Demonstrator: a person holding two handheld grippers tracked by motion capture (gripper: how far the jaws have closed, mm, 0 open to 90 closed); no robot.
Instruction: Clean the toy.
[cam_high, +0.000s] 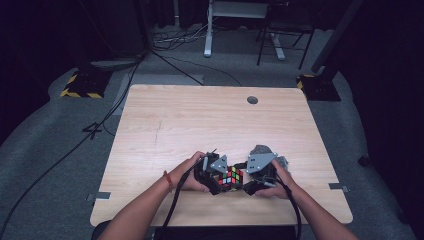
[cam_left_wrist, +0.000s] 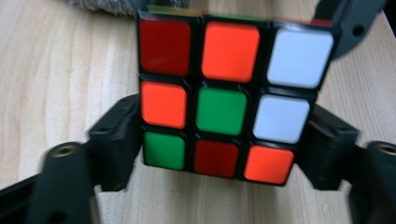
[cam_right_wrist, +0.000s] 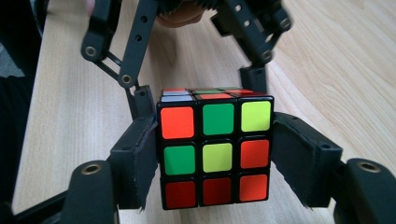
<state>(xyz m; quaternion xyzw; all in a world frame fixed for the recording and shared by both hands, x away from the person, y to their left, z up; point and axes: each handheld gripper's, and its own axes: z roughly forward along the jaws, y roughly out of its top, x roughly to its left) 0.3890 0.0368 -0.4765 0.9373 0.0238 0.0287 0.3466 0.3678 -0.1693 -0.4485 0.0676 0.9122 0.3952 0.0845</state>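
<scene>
A scrambled Rubik's cube (cam_high: 231, 177) is held just above the wooden table (cam_high: 200, 115) near its front edge, between both grippers. My left gripper (cam_high: 219, 180) comes in from the left and my right gripper (cam_high: 248, 183) from the right. In the left gripper view the cube (cam_left_wrist: 229, 102) shows a green centre, and the left gripper (cam_left_wrist: 222, 151) presses its black pads on the cube's lower sides. In the right gripper view the right gripper (cam_right_wrist: 217, 158) clamps both sides of the cube (cam_right_wrist: 215, 154), whose centre is yellow. The left gripper (cam_right_wrist: 196, 88) grips the cube's far part.
A grey furry object (cam_high: 267, 151) lies just behind the right hand. A round cable hole (cam_high: 252, 100) sits at the table's far right. Bare wood stretches behind the hands. Cables and desk legs (cam_high: 207, 30) are on the floor beyond the table.
</scene>
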